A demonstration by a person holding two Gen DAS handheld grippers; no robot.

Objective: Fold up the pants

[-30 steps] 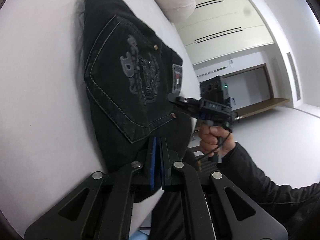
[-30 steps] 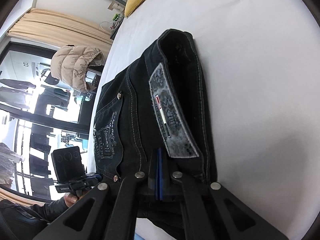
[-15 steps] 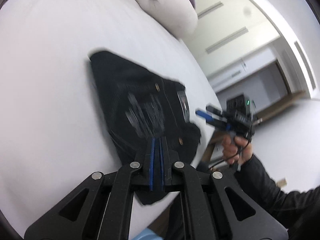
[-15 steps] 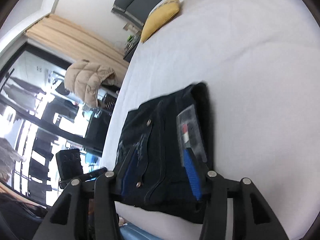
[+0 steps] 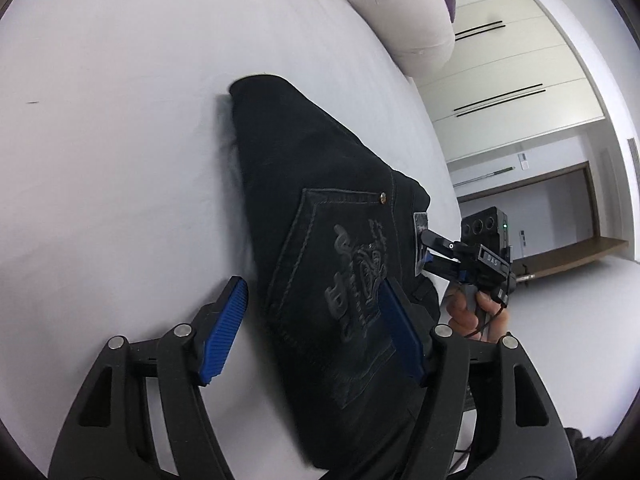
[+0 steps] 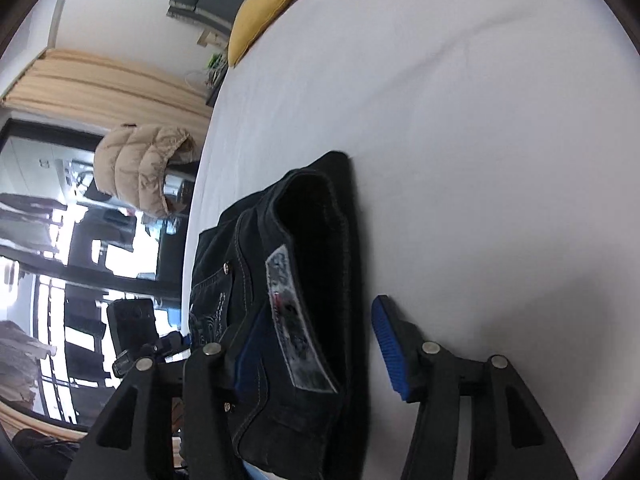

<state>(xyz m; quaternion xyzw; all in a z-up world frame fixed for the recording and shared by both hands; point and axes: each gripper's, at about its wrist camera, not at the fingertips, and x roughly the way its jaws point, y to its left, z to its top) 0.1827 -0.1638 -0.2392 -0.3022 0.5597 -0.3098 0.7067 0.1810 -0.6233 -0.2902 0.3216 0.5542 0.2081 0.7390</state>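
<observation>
The black jeans [image 5: 320, 208] lie folded in a compact stack on the white bed [image 5: 120, 120], back pocket with embroidery up. They also show in the right wrist view [image 6: 304, 248], with the waistband patch up. My left gripper [image 5: 316, 328] is open, its blue-padded fingers [image 5: 226, 332] straddling the near end of the jeans without gripping. My right gripper [image 6: 320, 344] is open too, its fingers [image 6: 390, 344] on either side of the waistband end. It also shows in the left wrist view [image 5: 436, 248], held in a hand at the bed's edge.
A pale pillow [image 5: 400, 12] lies at the far end of the bed. A yellow cushion [image 6: 264, 8] sits at the bed's far corner. A beige jacket [image 6: 144, 168] hangs beyond the bed edge. White wardrobes [image 5: 520, 80] stand to the right.
Both grippers were shut on the jeans a second ago. The right one opened first, then the left. Both have let go and drawn back a little; the jeans rest on the bed.
</observation>
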